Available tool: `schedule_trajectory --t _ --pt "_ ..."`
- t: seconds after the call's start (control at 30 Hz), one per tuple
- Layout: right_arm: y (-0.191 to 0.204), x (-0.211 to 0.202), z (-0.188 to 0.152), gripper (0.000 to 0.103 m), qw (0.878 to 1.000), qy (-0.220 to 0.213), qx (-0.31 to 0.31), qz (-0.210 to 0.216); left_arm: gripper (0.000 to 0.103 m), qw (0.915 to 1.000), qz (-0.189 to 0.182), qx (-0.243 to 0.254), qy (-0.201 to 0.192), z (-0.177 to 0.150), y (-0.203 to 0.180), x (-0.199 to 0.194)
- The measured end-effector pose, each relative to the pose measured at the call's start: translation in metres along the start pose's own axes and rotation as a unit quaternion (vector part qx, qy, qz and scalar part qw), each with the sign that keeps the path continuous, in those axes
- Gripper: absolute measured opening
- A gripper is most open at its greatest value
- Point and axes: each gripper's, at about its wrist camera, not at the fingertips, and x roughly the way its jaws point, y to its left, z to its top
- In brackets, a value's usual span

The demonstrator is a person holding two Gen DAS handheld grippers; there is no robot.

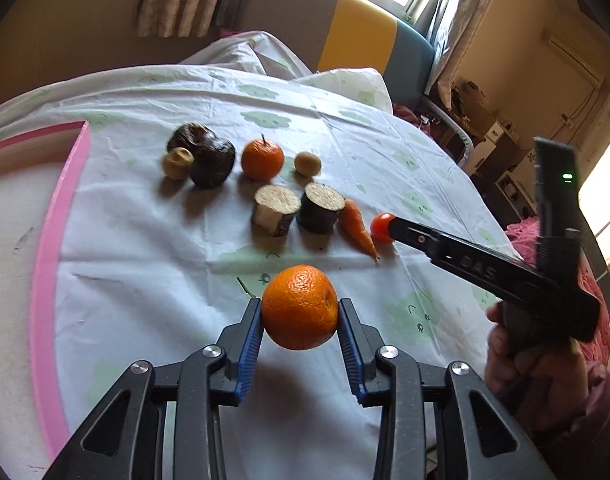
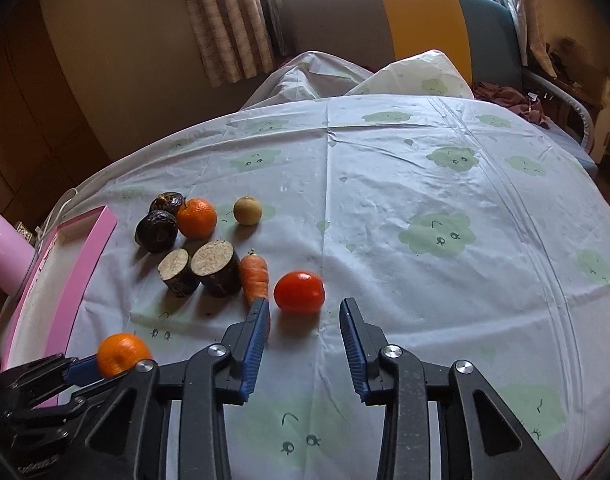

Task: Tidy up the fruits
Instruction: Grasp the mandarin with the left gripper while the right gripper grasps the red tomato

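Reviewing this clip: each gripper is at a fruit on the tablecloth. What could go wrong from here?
1. The left gripper pinches the orange only near its fingertips, so the round fruit may squirt out when lifted.
2. The right gripper has not closed on the tomato, which sits at the tips; it could roll away or bruise.
3. The right gripper's left finger overlaps the carrot and may nudge it.
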Motion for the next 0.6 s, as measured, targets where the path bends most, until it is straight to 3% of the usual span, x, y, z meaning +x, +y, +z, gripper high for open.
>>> schedule_trajectory --t 0.13,0.3,0.5,0.6 --pt "-0.001 0.017 0.007 0.037 1.000 0.020 0.010 0.008 0.037 0.9996 0.012 -0.013 -0.022 0.004 0.015 -0.021" --pt "0.006 0.026 0.008 0.030 1.000 0.023 -0.007 -0.011 0.037 0.9951 0.065 -0.057 -0.049 0.014 0.057 -0.050" --pt "0.011 0.026 0.006 0.030 0.999 0.020 -0.027 -0.025 0.038 0.9749 0.154 -0.156 -0.044 0.015 0.140 -0.066" --pt "0.013 0.026 0.006 0.030 0.999 0.018 -0.032 -0.031 0.038 0.9682 0.180 -0.166 -0.048 0.011 0.161 -0.067"
